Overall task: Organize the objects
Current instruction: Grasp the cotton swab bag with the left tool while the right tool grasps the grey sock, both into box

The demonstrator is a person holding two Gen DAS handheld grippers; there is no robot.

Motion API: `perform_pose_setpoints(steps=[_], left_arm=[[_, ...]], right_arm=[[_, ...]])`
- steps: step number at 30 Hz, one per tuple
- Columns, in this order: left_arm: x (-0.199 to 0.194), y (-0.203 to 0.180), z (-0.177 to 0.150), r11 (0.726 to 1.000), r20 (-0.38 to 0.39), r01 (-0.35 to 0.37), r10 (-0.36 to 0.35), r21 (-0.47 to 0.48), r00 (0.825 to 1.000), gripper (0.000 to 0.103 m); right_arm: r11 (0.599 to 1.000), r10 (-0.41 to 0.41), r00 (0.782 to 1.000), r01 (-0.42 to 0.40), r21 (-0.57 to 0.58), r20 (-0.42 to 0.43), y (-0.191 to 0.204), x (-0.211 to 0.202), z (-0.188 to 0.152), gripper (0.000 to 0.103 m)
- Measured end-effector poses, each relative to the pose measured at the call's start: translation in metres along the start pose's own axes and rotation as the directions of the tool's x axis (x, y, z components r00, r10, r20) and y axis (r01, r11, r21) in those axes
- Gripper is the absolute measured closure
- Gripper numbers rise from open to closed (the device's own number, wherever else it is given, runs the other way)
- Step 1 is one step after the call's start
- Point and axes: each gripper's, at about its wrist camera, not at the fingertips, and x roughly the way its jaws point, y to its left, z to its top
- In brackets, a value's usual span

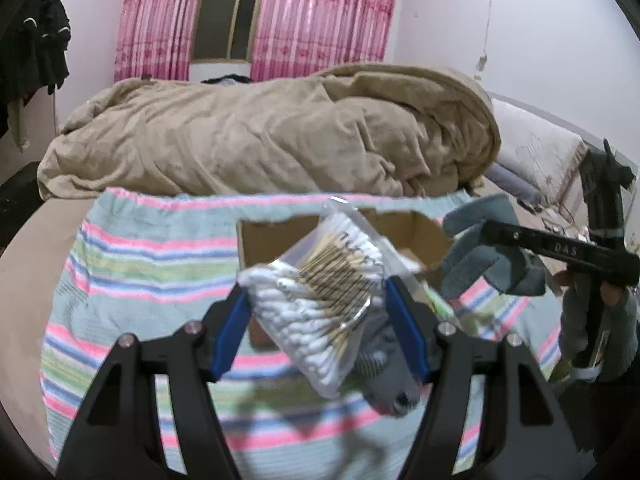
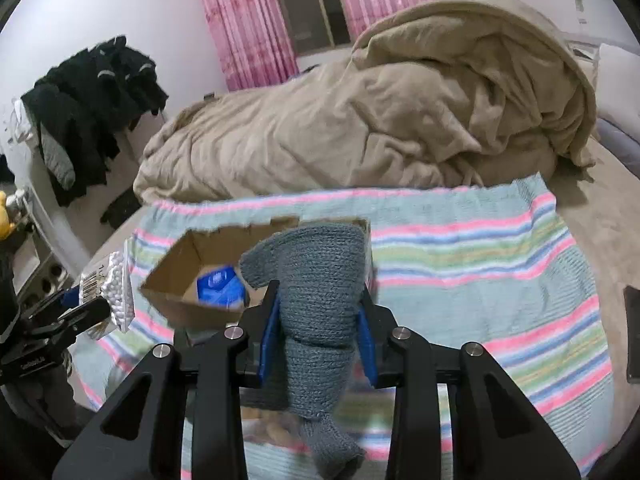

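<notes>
My left gripper is shut on a clear bag of cotton swabs and holds it in the air in front of an open cardboard box. My right gripper is shut on a grey knitted glove and holds it just in front of the box. A blue object lies inside the box. The glove and right gripper also show at the right of the left wrist view. The swab bag and left gripper show at the left of the right wrist view.
The box sits on a striped towel spread on a bed. A rumpled beige blanket is piled behind it. A grey item lies on the towel under the swab bag. Dark clothes hang at the left wall. Pink curtains are behind.
</notes>
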Motion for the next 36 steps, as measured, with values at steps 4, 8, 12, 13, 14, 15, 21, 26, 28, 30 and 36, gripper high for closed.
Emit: perform_pose_setpoints(steps=[4,8,12,13,14,15,21,26,28,30,36], left_arm=[[0.004,0.004,0.017,1.000,0.033,-0.013,0.013,-0.010,0.999,0.036],[0.017,0.005,0.032,1.000,0.040,-0.018,0.018,-0.006,0.999,0.036],[0.029,0.003,0.042,1.000,0.043,-0.023,0.023,-0.001,0.999,0.036],[0.033,0.004,0.045,1.000,0.038,-0.024,0.025,-0.008,0.999,0.036],[0.037,0.005,0.046,1.000,0.032,-0.023,0.024,-0.012,0.999,0.036],[0.042,0.005,0.048,1.000,0.025,-0.023,0.023,-0.016,0.999,0.036],[0.083,0.006,0.042,0.998,-0.058,-0.039,0.036,-0.044,0.998,0.035],[0.117,0.008,0.030,0.995,-0.156,-0.067,0.054,-0.078,0.986,0.035],[0.126,0.007,0.026,0.994,-0.184,-0.084,0.069,-0.076,0.981,0.035],[0.134,0.006,0.023,0.993,-0.207,-0.098,0.082,-0.068,0.975,0.035],[0.148,-0.002,0.016,0.989,-0.249,-0.145,0.138,-0.010,0.959,0.034]], right_arm=[[0.999,0.005,0.998,-0.008,0.036,0.062,-0.004,-0.005,0.020,0.067],[0.998,0.011,0.994,-0.018,0.060,0.107,-0.003,-0.002,0.036,0.067],[0.997,0.008,0.995,-0.016,0.072,0.102,0.000,0.013,0.046,0.067],[0.998,0.000,0.995,-0.007,0.068,0.103,0.002,0.016,0.047,0.067],[0.998,-0.007,0.995,0.001,0.066,0.097,0.002,0.022,0.048,0.067],[0.998,-0.007,0.996,0.001,0.065,0.089,0.003,0.027,0.049,0.067],[0.998,-0.033,0.999,0.032,0.050,0.018,0.002,0.063,0.047,0.067],[0.998,-0.050,0.997,0.052,0.037,-0.053,0.003,0.090,0.039,0.067],[0.997,-0.072,0.994,0.075,0.026,-0.080,0.003,0.100,0.034,0.067],[0.996,-0.083,0.988,0.087,0.026,-0.131,0.002,0.111,0.029,0.067],[0.992,-0.123,0.980,0.120,-0.030,-0.156,0.008,0.117,0.022,0.066]])
